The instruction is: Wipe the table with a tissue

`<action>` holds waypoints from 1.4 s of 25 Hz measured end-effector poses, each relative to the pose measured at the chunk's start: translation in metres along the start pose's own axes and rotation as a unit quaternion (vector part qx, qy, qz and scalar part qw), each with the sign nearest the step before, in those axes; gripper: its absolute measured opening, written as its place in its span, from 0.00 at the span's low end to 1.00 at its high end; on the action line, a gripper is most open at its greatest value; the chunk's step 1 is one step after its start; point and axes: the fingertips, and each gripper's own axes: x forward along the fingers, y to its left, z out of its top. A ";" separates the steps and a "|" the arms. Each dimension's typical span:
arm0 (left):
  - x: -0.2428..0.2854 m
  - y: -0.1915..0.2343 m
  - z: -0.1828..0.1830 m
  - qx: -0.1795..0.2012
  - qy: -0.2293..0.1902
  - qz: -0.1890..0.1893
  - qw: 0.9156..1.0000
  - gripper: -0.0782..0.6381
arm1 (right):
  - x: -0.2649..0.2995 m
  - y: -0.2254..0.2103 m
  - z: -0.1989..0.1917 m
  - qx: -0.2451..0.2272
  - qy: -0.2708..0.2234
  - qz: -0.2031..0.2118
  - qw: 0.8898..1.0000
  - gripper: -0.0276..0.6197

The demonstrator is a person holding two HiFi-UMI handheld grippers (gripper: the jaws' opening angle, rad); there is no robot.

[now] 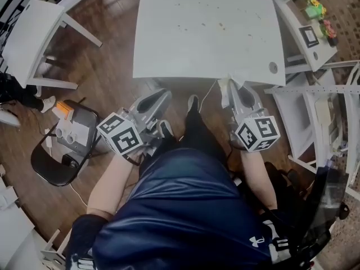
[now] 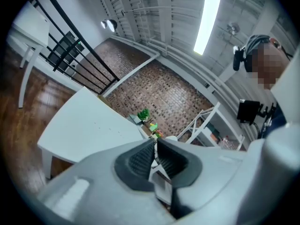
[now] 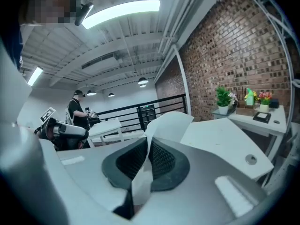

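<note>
The white table (image 1: 208,32) stands ahead of me in the head view, with small brown specks (image 1: 220,25) scattered on its top. My right gripper (image 1: 237,90) hovers just before the table's near edge, shut on a white tissue (image 1: 231,83). In the right gripper view the tissue (image 3: 169,124) sticks up from between the closed pads of that gripper (image 3: 149,150), with the table (image 3: 220,139) beyond it. My left gripper (image 1: 159,99) is held before the table's near left corner. Its jaws (image 2: 155,150) are shut with nothing held, and the table (image 2: 79,125) lies to its left.
A second white table (image 1: 34,38) stands at the far left, with a black chair (image 1: 56,162) holding small items near my left arm. A white shelf rack (image 1: 332,122) and a side desk with potted plants (image 1: 315,16) flank the right. A person (image 3: 77,109) stands by a black railing.
</note>
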 end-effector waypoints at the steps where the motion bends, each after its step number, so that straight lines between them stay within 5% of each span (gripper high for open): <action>1: -0.001 -0.005 -0.006 0.001 0.005 -0.005 1.000 0.13 | -0.014 0.000 0.005 -0.003 -0.010 -0.011 1.000 0.07; 8: 0.008 -0.047 -0.040 0.017 0.019 -0.042 0.999 0.13 | -0.089 0.004 0.026 -0.026 -0.059 -0.043 0.997 0.07; 20: 0.048 -0.129 -0.091 0.045 0.008 -0.042 0.998 0.13 | -0.161 -0.028 0.042 -0.052 -0.108 0.000 0.993 0.07; 35: 0.047 -0.142 -0.089 0.065 0.000 -0.038 0.997 0.13 | -0.173 -0.026 0.047 -0.070 -0.126 0.008 0.990 0.07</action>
